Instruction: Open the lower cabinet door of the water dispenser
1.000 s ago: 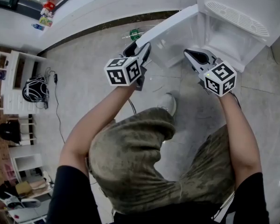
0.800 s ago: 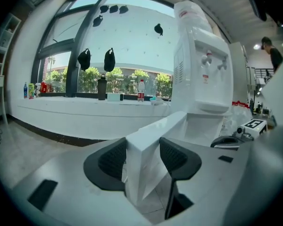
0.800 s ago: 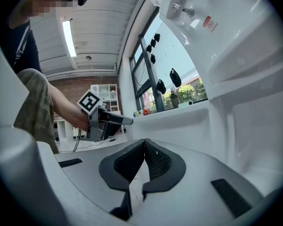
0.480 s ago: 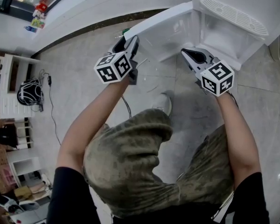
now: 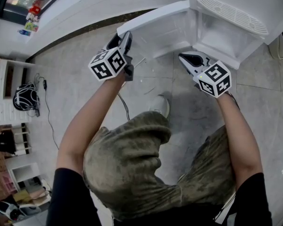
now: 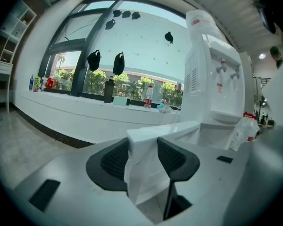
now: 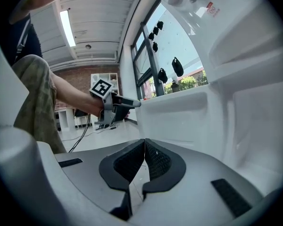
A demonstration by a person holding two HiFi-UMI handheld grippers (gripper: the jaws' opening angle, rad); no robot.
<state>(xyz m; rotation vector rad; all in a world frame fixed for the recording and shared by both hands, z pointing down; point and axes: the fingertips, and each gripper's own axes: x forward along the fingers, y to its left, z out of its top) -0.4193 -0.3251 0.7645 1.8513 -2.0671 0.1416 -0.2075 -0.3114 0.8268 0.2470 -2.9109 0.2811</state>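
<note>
The white water dispenser [image 5: 236, 13] stands at the top right of the head view, its lower cabinet door [image 5: 155, 25] swung wide open to the left. My left gripper [image 5: 125, 37] holds that door by its free edge. In the left gripper view the door edge [image 6: 146, 140] sits between both pads [image 6: 118, 161], and the jaws have just been closing on it. My right gripper [image 5: 183, 56] hangs shut and empty in front of the open cabinet [image 5: 217, 39]. In the right gripper view its pads [image 7: 153, 161] meet, with the door [image 7: 179, 117] and the left gripper [image 7: 120, 105] beyond.
A low white wall and windowsill [image 5: 75, 8] with bottles [image 6: 108, 91] run behind the door. A cable [image 5: 125, 105] trails over the tiled floor by the person's shoe [image 5: 161, 105]. White shelves [image 5: 9, 93] and a dark bag [image 5: 26, 99] stand far left.
The left gripper has moved left along with the door edge, and the door now stands further open. The right gripper has sunk a little in front of the cabinet.
</note>
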